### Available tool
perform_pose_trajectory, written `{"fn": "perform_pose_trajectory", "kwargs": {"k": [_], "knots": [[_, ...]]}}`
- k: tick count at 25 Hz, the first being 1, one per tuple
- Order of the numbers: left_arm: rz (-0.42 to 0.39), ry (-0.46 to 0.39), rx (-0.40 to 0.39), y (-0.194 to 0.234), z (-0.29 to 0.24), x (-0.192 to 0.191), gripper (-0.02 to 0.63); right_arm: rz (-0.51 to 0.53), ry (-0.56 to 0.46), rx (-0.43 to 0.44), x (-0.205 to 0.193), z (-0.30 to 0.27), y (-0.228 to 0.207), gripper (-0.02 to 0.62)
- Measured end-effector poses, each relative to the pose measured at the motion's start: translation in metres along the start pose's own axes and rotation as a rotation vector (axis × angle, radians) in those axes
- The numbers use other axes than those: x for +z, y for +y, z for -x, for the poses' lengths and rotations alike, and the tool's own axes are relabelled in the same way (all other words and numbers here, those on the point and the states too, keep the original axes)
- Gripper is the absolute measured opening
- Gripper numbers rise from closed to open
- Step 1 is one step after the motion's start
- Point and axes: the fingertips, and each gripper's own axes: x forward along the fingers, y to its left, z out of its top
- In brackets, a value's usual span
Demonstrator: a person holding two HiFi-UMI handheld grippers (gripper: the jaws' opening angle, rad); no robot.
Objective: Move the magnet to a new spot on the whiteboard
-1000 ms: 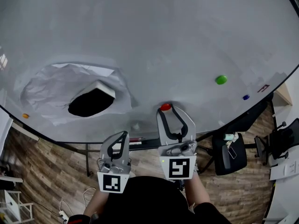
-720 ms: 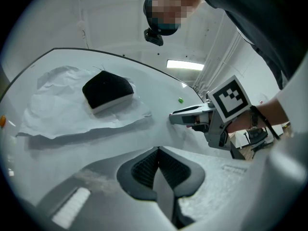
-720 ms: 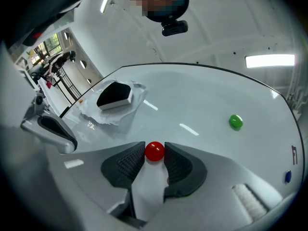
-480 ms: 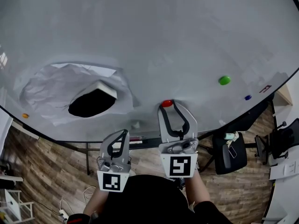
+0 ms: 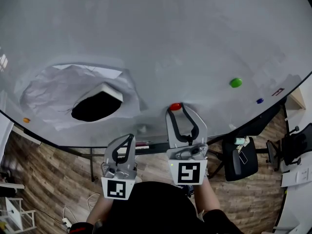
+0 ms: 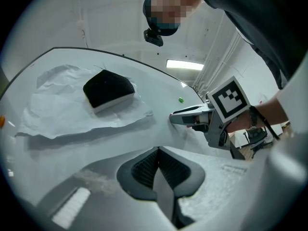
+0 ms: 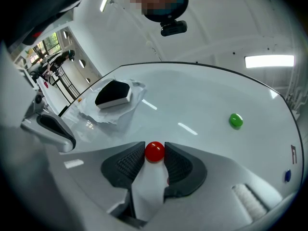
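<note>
A red magnet (image 5: pixel 175 106) sits on the whiteboard (image 5: pixel 146 33) near its lower edge. My right gripper (image 5: pixel 176 109) is shut on it; in the right gripper view the magnet (image 7: pixel 154 151) is pinched between the two dark pads at the tips of that gripper (image 7: pixel 154 156). My left gripper (image 5: pixel 129 138) hangs below the board's edge, shut with nothing in it; its pads meet in the left gripper view (image 6: pixel 158 150). From there the right gripper (image 6: pixel 174 119) shows with its tip against the board.
A black eraser (image 5: pixel 95 106) lies on crumpled white paper (image 5: pixel 48 94) at the board's left. A green magnet (image 5: pixel 236 82), a blue magnet (image 5: pixel 260 101) and an orange magnet (image 5: pixel 26 120) also stick to the board. Below the board's edge stands a chair (image 5: pixel 239 160) on wooden floor.
</note>
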Motion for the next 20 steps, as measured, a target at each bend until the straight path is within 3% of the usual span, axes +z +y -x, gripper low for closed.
{"fn": "perform_pose_trajectory", "kwargs": {"k": [16,20], "knots": [[-0.005,0.009,0.002,-0.0007,0.0011,-0.002,0.002,-0.007,-0.004,0.013,0.0006,0.0,0.0005,0.134],[-0.008,0.008,0.0,-0.0032,0.001,-0.0011,0.002,-0.001,0.02,0.032,-0.0024,0.0003,0.0041,0.168]]}}
